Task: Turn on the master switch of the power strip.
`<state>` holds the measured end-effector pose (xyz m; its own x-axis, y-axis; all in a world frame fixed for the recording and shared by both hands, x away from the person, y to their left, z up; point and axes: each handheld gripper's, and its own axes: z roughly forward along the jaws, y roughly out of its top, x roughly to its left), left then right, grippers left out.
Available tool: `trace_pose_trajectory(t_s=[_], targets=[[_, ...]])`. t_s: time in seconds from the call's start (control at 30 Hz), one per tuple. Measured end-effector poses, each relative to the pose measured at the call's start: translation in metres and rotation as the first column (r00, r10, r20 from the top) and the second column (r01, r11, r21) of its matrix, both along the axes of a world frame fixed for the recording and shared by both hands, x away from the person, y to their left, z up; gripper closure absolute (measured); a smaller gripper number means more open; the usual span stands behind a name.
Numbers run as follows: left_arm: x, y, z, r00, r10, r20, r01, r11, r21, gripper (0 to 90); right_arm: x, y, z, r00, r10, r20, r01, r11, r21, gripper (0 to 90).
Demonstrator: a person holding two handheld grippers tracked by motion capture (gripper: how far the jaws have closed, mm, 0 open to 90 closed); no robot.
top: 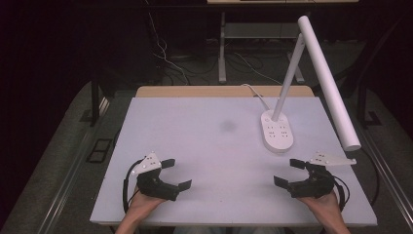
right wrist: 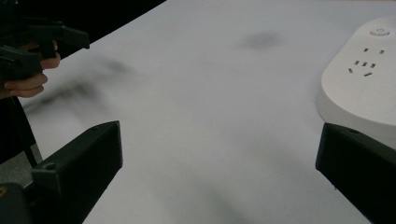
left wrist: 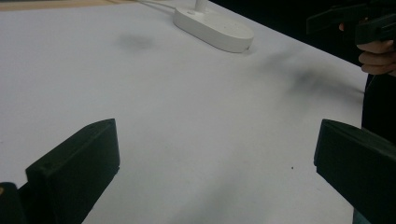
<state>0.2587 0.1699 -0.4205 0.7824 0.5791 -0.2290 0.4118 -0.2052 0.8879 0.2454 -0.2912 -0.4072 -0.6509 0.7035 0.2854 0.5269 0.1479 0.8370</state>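
- Waiting near the front edge of the bench point(top: 195, 112), the left claw point(top: 176, 174) and the right claw point(top: 287, 171) both rest low, one in each hand.
- Both claws are spread wide with nothing between the jaws. The gripper views show bare white bench in each gap.
- The thing nearest to them is the white lamp point(top: 311, 73). Its flat oval base point(top: 277, 130) sits on the right half of the bench, just past the right claw.
- The lamp's long white tube leans out over the right side of the bench, above the right claw.
- In the right gripper view the base point(right wrist: 359, 88) is close by, right next to one jaw.
- I think no step has begun yet. Nothing is held or touched.
- The next move likely calls for the right claw to reach forward a little to the base, maybe to the round button point(right wrist: 379, 31) at its far end.
- The base has small socket slots point(right wrist: 362, 66) on top. I can read no words or brand on it.
- A grey smudge point(top: 227, 126) marks the middle of the bench.
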Motion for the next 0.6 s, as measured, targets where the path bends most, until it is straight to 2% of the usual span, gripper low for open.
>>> trace_pose_trajectory(t_s=[0.2,0.6], targets=[[0.0003,-0.0003,-0.0004,1.0,-0.001,-0.004,0.001,1.0,0.0,0.0,-0.0011,0.0004,-0.0016,1.0,-0.004,-0.004,0.004,1.0,-0.016,0.1],[0.0018,-0.0018,-0.0025,0.9999,-0.007,-0.013,0.007,1.0,-0.001,0.0,-0.0011,-0.0007,-0.0034,0.9994,-0.009,-0.033,0.009,1.0,-0.012,0.1]])
